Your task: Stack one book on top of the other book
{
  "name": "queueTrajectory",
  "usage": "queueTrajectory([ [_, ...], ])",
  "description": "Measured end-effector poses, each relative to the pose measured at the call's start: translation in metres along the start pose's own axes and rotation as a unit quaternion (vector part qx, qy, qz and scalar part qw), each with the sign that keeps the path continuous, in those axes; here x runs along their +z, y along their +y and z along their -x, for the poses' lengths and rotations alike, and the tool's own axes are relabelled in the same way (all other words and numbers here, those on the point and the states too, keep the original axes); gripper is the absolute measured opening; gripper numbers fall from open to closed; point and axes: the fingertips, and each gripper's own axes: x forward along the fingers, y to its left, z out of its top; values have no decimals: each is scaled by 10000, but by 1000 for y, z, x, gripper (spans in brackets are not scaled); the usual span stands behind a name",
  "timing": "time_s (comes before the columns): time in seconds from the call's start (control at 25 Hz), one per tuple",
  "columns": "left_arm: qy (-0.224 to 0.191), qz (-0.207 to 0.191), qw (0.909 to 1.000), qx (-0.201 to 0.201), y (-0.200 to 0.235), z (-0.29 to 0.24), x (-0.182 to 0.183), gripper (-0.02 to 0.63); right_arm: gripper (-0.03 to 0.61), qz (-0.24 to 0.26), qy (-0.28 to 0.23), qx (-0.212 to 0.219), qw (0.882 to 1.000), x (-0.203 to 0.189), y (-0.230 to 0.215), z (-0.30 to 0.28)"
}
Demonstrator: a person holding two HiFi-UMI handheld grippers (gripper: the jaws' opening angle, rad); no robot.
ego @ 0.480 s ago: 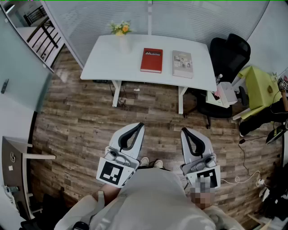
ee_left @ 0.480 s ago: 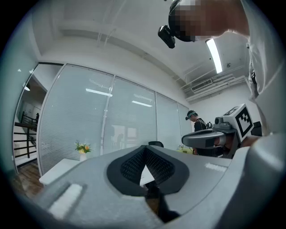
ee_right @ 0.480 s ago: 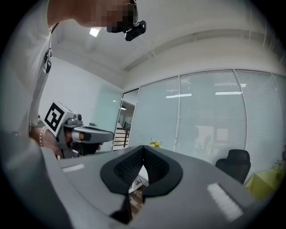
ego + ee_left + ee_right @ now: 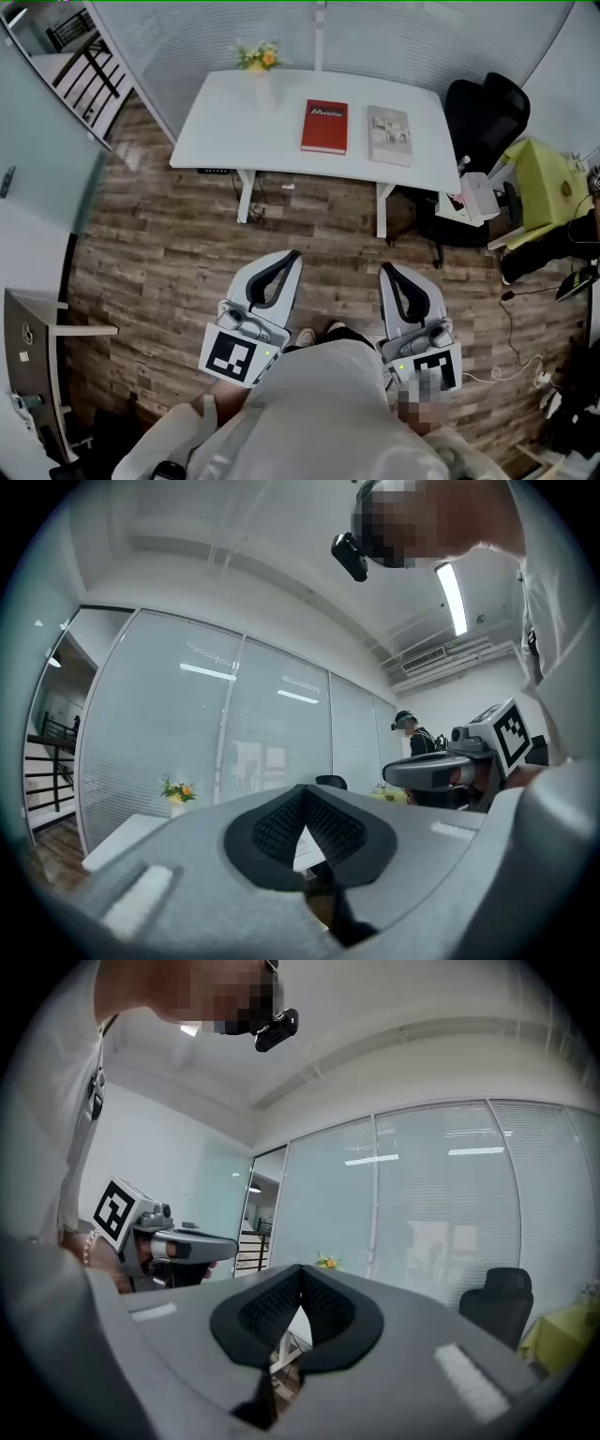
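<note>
We see two books lying flat on the white surface (image 4: 234,122), side by side with a narrow gap between them. The red book (image 4: 324,127) carries white lettering near its top edge. The grey book (image 4: 389,135), to its right, has a pale cover with a faint picture. Both sit well away from us, across the wooden floor (image 4: 169,253). We hold the left claw (image 4: 289,255) and the right claw (image 4: 383,270) level, close to our body and aimed toward the surface. Each has its jaws pressed together and is empty. Our torso and the marker cubes hide most of our hands. The red cover's lettering is too small to read.
</note>
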Motion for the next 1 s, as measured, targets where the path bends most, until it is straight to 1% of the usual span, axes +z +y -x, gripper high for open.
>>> queueTrajectory([
  [0.24, 47, 69, 10000, 7, 6, -4, -8, 5, 5, -35, 109, -1, 9999, -9, -4, -8],
  [0.56, 48, 35, 9999, 98, 15, -30, -11, 5, 5, -58, 51, 81, 9999, -15, -27, -28],
  [0.76, 25, 21, 9999, 127, 23, -69, -14, 5, 5, -60, 58, 128, 9999, -23, -60, -51],
  [1.0, 119, 24, 9999, 121, 35, -124, -19, 5, 5, -124, 118, 152, 9997, -36, -107, -81],
])
